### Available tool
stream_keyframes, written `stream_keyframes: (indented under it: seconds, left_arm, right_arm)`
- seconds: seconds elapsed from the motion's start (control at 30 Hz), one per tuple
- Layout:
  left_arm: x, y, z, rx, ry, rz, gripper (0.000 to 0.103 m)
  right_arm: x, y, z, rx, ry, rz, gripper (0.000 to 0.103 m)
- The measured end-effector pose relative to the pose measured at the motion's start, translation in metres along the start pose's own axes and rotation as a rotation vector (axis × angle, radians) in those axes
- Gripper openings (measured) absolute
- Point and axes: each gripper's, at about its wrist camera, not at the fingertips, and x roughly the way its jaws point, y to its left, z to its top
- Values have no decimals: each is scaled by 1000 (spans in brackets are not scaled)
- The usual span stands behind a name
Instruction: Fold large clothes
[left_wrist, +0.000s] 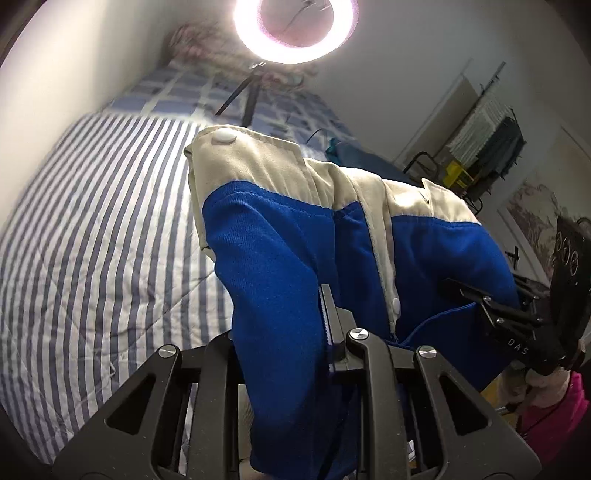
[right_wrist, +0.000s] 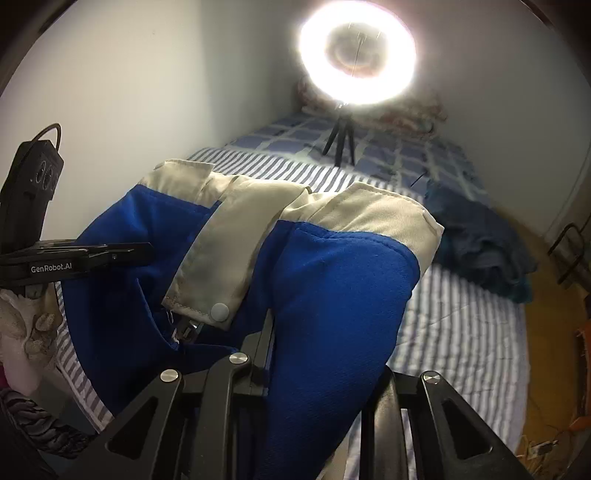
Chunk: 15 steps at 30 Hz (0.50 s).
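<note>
Left wrist view: blue-and-cream jacket (left_wrist: 280, 236) clamped in left gripper (left_wrist: 295, 332)

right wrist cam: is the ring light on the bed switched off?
No, the ring light glows bright white on its small tripod, which stands on the bed behind the lifted blue and cream jacket.

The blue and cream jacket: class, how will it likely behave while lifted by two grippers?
The jacket probably flops: it sags between the left gripper and the right gripper. Its thick-looking cloth likely grips rather than slips. Loose cream flaps may swing.
</note>
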Motion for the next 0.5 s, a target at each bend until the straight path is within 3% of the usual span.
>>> stream_keyframes:
  seconds: [0.2, 0.5]
  left_arm:
    - [0, -24, 8, 36, -19, -30, 19]
    - [47, -59, 31, 79, 9, -76, 19]
  right_arm:
    - [-27, -16, -3, 15, -49, -35, 22]
    - [-29, -59, -13, 56, -64, -74, 21]
